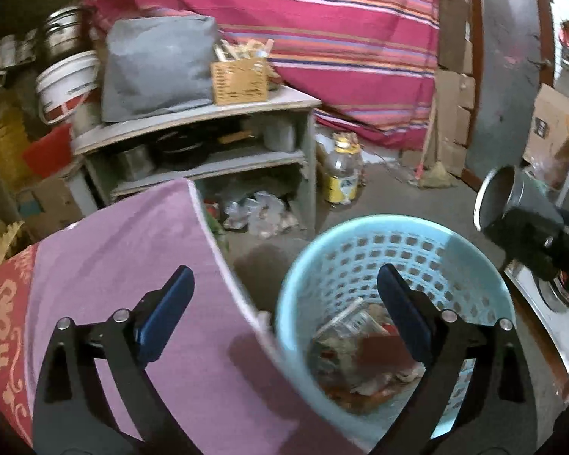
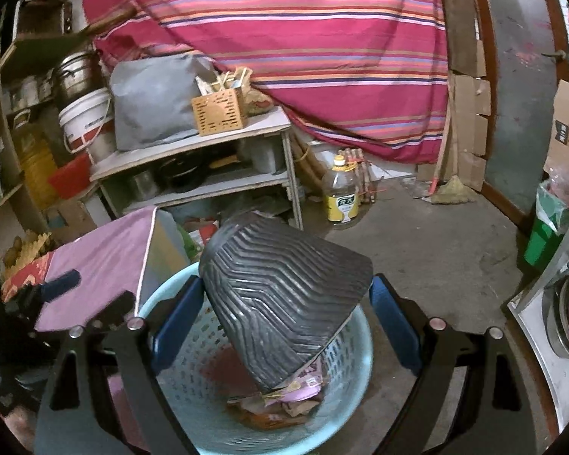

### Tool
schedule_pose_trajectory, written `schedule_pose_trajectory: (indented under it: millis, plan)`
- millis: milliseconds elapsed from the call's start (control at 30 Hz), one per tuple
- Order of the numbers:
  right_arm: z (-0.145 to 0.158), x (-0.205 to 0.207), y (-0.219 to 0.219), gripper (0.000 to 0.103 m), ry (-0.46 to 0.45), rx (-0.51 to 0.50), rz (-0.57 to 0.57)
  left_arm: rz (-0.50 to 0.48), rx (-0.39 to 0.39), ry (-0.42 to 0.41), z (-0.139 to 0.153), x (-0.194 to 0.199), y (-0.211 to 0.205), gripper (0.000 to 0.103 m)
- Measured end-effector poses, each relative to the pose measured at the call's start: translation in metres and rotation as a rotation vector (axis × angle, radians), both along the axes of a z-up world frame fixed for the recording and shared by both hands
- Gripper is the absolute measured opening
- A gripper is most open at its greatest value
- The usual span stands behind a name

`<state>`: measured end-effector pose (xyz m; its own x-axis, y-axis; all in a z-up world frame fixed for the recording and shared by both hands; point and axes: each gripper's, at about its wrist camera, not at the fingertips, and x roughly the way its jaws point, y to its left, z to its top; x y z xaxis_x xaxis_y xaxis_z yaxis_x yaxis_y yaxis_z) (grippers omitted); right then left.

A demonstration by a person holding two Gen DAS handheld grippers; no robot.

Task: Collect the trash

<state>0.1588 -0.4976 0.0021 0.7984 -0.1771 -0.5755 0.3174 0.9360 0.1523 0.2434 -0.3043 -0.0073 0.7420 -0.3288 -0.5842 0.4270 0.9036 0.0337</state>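
A light blue mesh basket [image 1: 398,254] stands on the floor with wrappers and paper scraps [image 1: 356,341] in its bottom. My left gripper [image 1: 284,271] hangs open over its left rim, with nothing between the blue pads [image 1: 163,318]. In the right wrist view my right gripper [image 2: 286,284] is shut on a grey ribbed bin [image 2: 284,295], gripped across its width. The bin is tipped mouth-down into the basket [image 2: 193,379], above the scraps [image 2: 284,398]. The left wrist view shows the same bin [image 1: 512,197] at the right edge. The left gripper's finger [image 2: 60,282] appears at the left.
A table under a pink cloth [image 1: 132,265] touches the basket's left side. Behind stand a cluttered shelf unit [image 1: 193,117], an oil bottle [image 1: 341,174], a broom [image 1: 436,178] and a striped hanging cloth [image 1: 322,19]. At the right are a green bin [image 2: 546,235] and a metal counter [image 2: 531,341].
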Motion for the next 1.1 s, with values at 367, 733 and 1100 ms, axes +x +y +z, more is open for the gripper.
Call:
schedule_pose_trajectory:
  millis: [367,733,1100]
  plan:
    - [-0.017,0.030,0.033,0.099,0.049,0.011,0.030,0.114,-0.051,-0.059,0.029,-0.015,0.063,0.098]
    - [-0.002,0.001,0.066,0.099,-0.017,-0.093,0.002,0.190,-0.083,-0.111,0.052,-0.061,0.124,0.098]
    - [0.022,-0.076,0.154,0.099,-0.117,-0.152,0.121,0.237,-0.109,-0.182,0.052,-0.148,0.200,0.098]
